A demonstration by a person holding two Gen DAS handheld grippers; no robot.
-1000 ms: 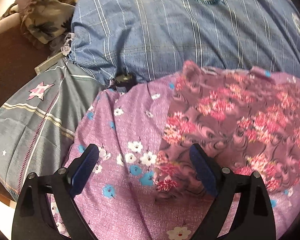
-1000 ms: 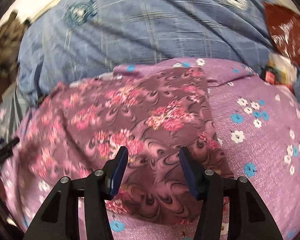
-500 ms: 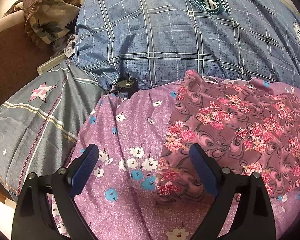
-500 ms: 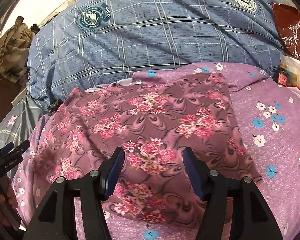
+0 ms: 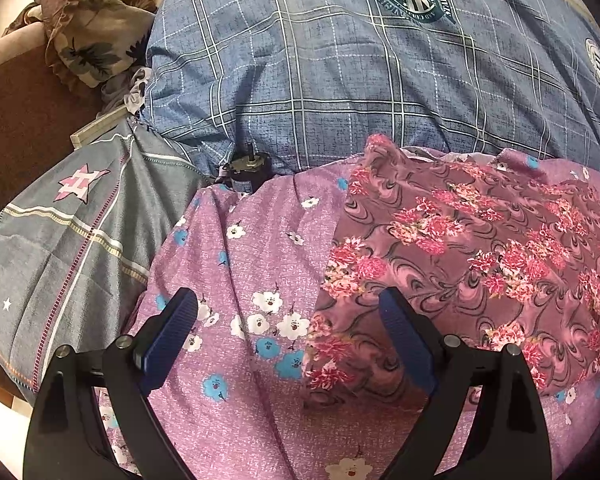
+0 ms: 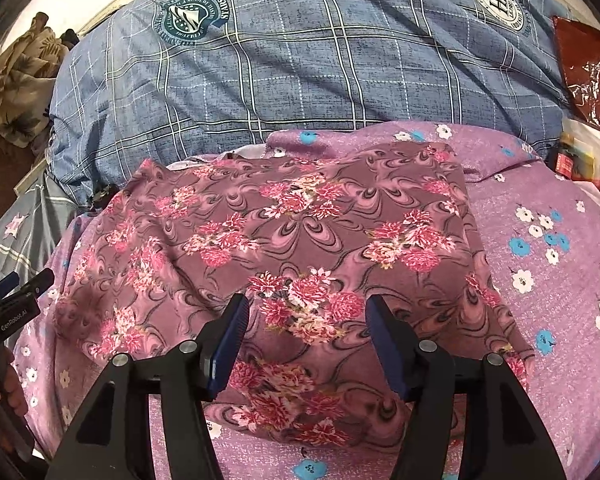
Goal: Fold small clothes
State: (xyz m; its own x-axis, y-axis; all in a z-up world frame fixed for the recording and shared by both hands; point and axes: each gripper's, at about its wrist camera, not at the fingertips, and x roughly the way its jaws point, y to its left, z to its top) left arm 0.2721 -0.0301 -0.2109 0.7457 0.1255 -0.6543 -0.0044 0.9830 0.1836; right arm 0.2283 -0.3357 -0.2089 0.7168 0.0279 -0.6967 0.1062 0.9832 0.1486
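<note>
A mauve cloth with pink flowers [image 6: 308, 220] lies spread flat on the purple flowered bedsheet [image 6: 540, 240]. My right gripper [image 6: 308, 320] hovers over the cloth's near edge, open, its blue pads [image 6: 230, 344] apart and not pressing the fabric. In the left wrist view the same cloth [image 5: 480, 248] fills the right side. My left gripper [image 5: 288, 320] stands wide open over its left edge, one pad [image 5: 404, 344] above the cloth and the other above bare sheet [image 5: 240, 280]. The left gripper [image 6: 8, 300] also shows at the left rim of the right wrist view, held by a hand.
A bulky blue plaid quilt [image 5: 340, 80] rises behind the cloth. A grey pillow with a pink star [image 5: 72, 220] lies left, with a brown leaf-print bundle [image 5: 88, 32] beyond it. A small dark object [image 5: 244, 168] sits at the quilt's foot. A red plastic bag [image 6: 584, 64] lies far right.
The right gripper's jaws have widened a little and it has shifted slightly over the cloth; its view has cleared of blur. The left gripper and the cloth have stayed put.
</note>
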